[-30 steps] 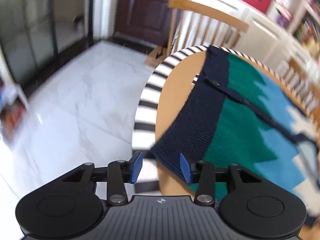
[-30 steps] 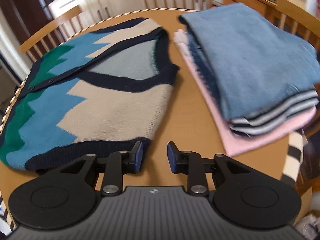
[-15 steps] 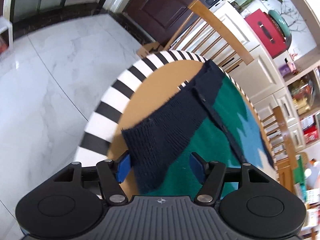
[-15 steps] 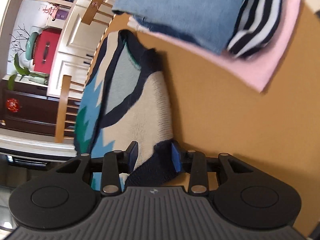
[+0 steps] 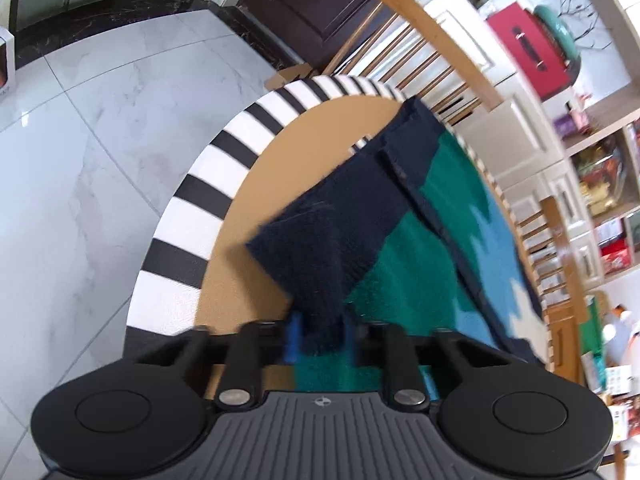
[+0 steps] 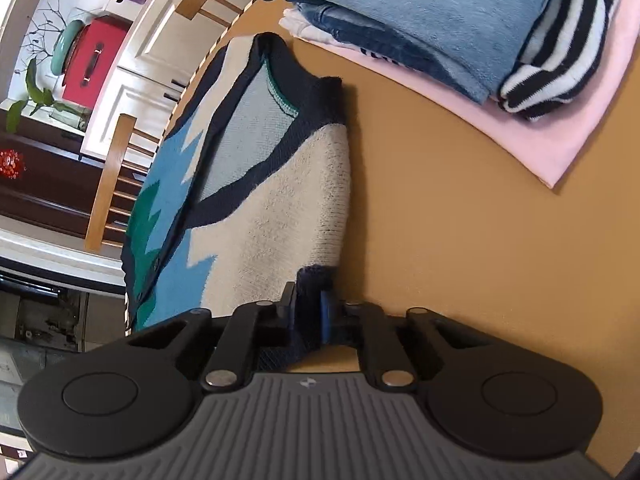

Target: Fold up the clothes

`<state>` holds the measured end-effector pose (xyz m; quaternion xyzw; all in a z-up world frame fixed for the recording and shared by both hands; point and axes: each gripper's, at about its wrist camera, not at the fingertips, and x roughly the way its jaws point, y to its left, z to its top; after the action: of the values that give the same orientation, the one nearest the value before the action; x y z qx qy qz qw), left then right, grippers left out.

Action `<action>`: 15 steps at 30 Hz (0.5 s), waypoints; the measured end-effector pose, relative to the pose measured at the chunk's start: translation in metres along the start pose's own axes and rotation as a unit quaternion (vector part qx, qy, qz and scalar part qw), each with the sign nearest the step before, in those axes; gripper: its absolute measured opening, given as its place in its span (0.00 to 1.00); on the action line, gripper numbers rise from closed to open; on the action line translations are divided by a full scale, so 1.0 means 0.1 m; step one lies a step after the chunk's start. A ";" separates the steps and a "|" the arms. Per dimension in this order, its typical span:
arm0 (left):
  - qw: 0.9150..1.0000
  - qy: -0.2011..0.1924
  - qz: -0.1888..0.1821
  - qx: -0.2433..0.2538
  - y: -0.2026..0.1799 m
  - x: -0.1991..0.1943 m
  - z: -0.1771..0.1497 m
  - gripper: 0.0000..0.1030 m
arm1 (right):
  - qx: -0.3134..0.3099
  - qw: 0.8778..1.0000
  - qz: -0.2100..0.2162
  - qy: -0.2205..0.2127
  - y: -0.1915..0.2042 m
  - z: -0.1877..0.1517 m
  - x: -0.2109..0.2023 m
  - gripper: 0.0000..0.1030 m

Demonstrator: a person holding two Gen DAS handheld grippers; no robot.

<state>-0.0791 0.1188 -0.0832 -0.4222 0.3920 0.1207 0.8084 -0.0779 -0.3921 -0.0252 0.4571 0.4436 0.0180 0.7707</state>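
Cardigan [image 6: 280,200]: flat on the table [image 6: 460,240], beside the folded stack [image 6: 420,20].
Left fingers [image 5: 320,334]: pinching its navy hem corner.
Right fingers [image 6: 308,316]: pinching its navy cuff edge.
Handling: soft, limp knit; you should grip the ribbed edges.

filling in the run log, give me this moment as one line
step: fold knit cardigan | left gripper: shut on navy hem corner | right gripper: shut on navy edge | folded clothes stack: beside, untouched
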 end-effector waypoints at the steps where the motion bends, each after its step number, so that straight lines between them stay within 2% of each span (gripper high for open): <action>1: 1.000 0.002 0.005 0.002 -0.01 0.01 0.00 0.14 | 0.003 1.000 0.000 0.000 0.00 0.00 0.00 0.07; 4: 1.000 -0.004 0.020 0.008 -0.04 -0.02 -0.03 0.12 | -0.016 1.000 -0.014 -0.007 0.04 -0.01 -0.03 0.06; 9: 0.998 -0.016 0.036 0.047 -0.16 -0.13 -0.08 0.10 | -0.026 0.999 -0.015 -0.012 0.08 -0.01 -0.10 0.05; 12: 0.998 -0.008 0.040 0.055 -0.20 -0.15 -0.07 0.09 | -0.020 1.000 -0.012 -0.012 0.03 0.01 -0.17 0.05; 15: 0.998 0.005 0.043 0.043 -0.19 -0.19 -0.09 0.09 | -0.016 1.000 -0.014 -0.006 0.00 0.01 -0.23 0.05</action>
<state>-0.0862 0.1027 -0.0614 -0.3705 0.4182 0.1361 0.8181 -0.0911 -0.4026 -0.0099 0.4388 0.4447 0.0114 0.7808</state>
